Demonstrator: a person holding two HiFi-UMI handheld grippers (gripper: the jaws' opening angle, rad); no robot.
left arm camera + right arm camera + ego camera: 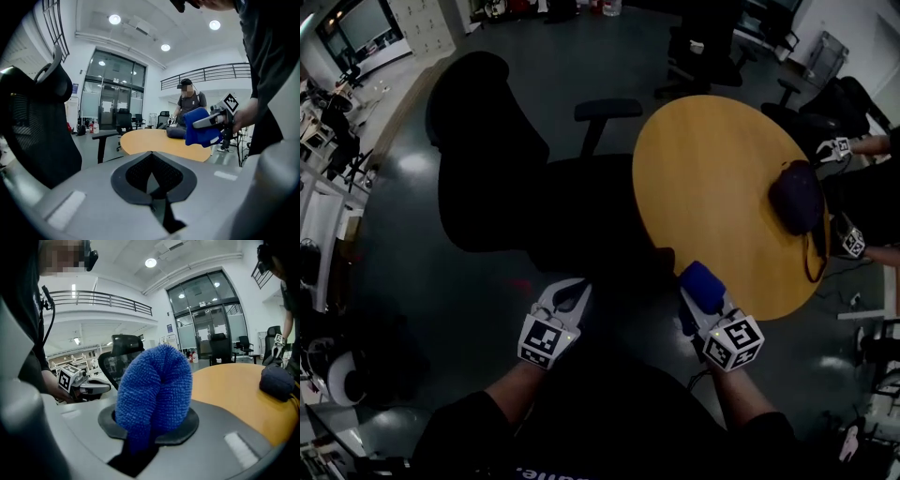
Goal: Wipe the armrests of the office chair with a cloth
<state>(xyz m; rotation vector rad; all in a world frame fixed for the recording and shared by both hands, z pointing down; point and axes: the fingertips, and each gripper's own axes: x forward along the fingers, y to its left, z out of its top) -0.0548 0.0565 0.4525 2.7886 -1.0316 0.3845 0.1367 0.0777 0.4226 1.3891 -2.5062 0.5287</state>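
- Two grippers sit lowest in the head view. The left gripper [570, 298] has its fingers closed together, with nothing between them.
- The right gripper [151, 422] has its fingers clamped on a bunched blue cloth [702, 285], which is held at the near edge of the table [703, 178].
- Just beyond the grippers, the black office chair [487, 178] stands left of the round wooden table. One armrest [607, 110] is near the table's rim, well apart from the cloth.
- Farther right, a dark bag [795, 197] lies on the table.
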